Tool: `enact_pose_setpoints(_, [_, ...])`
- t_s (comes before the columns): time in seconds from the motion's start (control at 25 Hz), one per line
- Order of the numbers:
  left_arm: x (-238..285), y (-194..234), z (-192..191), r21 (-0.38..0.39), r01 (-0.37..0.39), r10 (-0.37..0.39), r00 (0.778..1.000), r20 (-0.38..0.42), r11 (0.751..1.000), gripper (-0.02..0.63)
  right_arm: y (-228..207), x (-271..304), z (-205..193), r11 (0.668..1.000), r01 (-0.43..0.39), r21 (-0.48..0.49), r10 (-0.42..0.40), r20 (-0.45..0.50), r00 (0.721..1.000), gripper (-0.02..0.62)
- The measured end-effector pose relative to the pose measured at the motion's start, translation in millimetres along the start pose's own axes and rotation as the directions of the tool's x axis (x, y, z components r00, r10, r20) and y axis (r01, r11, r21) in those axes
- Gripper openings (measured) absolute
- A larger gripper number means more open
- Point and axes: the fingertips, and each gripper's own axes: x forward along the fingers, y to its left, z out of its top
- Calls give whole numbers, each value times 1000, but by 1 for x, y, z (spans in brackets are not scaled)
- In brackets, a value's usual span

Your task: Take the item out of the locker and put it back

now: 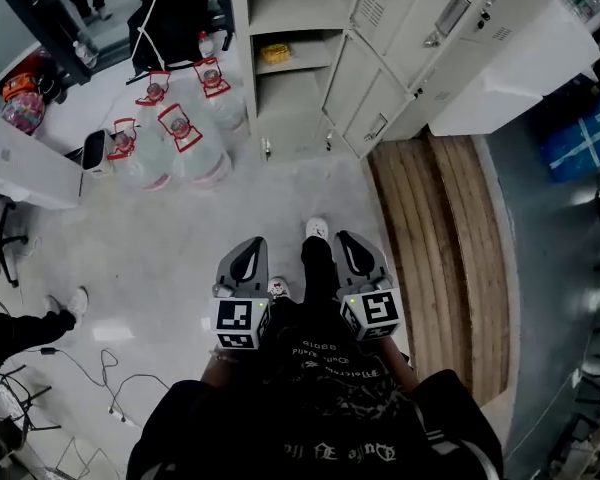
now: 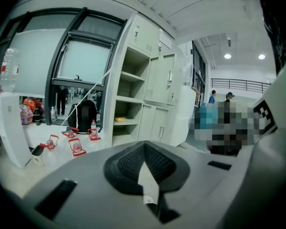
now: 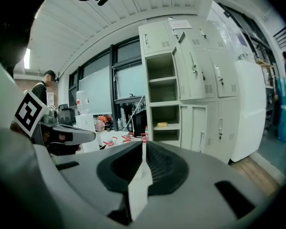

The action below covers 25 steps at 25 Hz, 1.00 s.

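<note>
The grey locker [image 1: 292,78] stands ahead with one column of door-less compartments. A yellow item [image 1: 276,53] lies on its middle shelf; it shows too in the left gripper view [image 2: 120,119] and the right gripper view [image 3: 162,125]. Both grippers are held side by side low in front of the person, well short of the locker. My left gripper [image 1: 244,260] [image 2: 144,145] has its jaws together with nothing between them. My right gripper [image 1: 356,256] [image 3: 144,146] is likewise shut and empty. Both point toward the locker.
Several large water jugs with red handles [image 1: 180,138] stand on the floor left of the locker, a black bag [image 1: 170,13] behind them. A white box [image 1: 20,163] sits far left, cables [image 1: 110,378] trail on the floor. Wooden planks [image 1: 440,248] lie to the right.
</note>
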Motion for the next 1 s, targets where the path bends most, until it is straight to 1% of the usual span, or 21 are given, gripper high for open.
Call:
enact_pose_setpoints(0.08, [6, 4, 3, -8, -26, 26, 1000, -2, 1000, 6, -4, 12, 3, 1000, -24, -1, 24, 5, 1000, 8])
enact_pose_setpoints(0.24, [26, 11, 22, -10, -56, 56, 998, 14, 998, 6, -25, 44, 14, 999, -51, -12, 51, 7, 999, 8])
enact_pose_setpoints(0.44, [63, 32, 30, -40, -132, 131, 991, -11, 990, 6, -50, 96, 28, 994, -108, -19, 108, -5, 994, 8])
enact_pose_setpoints(0.6, [97, 42, 50, -51, -165, 165, 986, -1, 985, 6, -74, 132, 40, 991, -134, -14, 134, -24, 991, 8])
enact_pose_setpoints(0.8, [142, 52, 72, -46, -200, 200, 980, 1, 979, 6, -105, 175, 63, 986, -165, -15, 165, 6, 986, 8])
enact_pose_setpoints(1.0, [185, 49, 88, -44, -228, 228, 974, 1, 973, 6, -136, 209, 78, 981, -194, -13, 194, 16, 981, 8])
